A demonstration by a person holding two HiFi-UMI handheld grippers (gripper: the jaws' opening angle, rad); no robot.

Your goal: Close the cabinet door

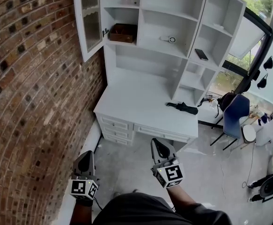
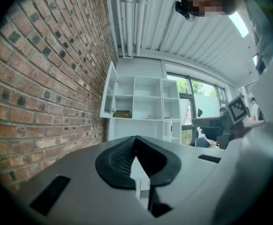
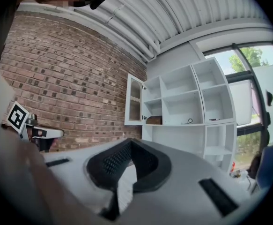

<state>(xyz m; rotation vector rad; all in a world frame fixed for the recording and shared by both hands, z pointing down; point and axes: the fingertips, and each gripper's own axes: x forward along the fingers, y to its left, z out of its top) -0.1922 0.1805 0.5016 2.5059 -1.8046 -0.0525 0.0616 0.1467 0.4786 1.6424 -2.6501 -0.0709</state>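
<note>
Standing ajar: cabinet door (image 1: pixel 90 18), top edge cut off | left hand-held gripper (image 1: pixel 85 158), right hand-held gripper (image 1: pixel 161 149): jaws together, empty

Bright even daylight, fisheye-warped dark edges

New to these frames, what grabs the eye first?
The white hutch desk against the brick wall, its glass cabinet door at upper left standing open beside a brown box on the shelf. In the foreground the left gripper and right gripper are shut and empty, apart from the desk.
</note>
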